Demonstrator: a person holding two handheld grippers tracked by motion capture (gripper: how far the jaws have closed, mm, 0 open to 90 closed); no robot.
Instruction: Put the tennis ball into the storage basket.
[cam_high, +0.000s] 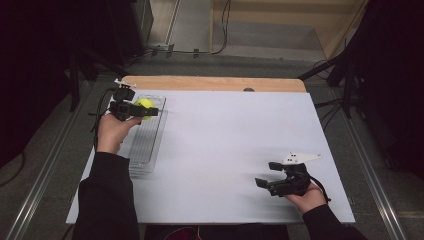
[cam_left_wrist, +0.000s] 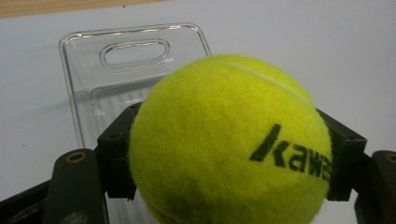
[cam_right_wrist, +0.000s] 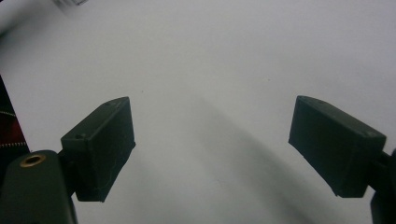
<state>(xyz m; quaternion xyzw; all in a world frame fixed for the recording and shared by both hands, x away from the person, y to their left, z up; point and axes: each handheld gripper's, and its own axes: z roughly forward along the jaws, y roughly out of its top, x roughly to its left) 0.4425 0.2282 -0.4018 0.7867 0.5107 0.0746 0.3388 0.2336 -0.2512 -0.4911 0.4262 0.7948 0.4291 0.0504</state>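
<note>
My left claw is clamped on the tennis ball – jaws pressed against its two sides – and I'm holding it over the far end of the clear tray, whose long axis runs back toward me. Next, I'd guess, straight down into the tray; my right claw hangs wide open and empty above the white worktop, well apart.

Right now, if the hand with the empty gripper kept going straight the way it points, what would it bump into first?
Probably nothing soon. The right gripper points left over bare white table, jaws open. Much farther on lies the clear tray, though depth is hard to judge.
</note>
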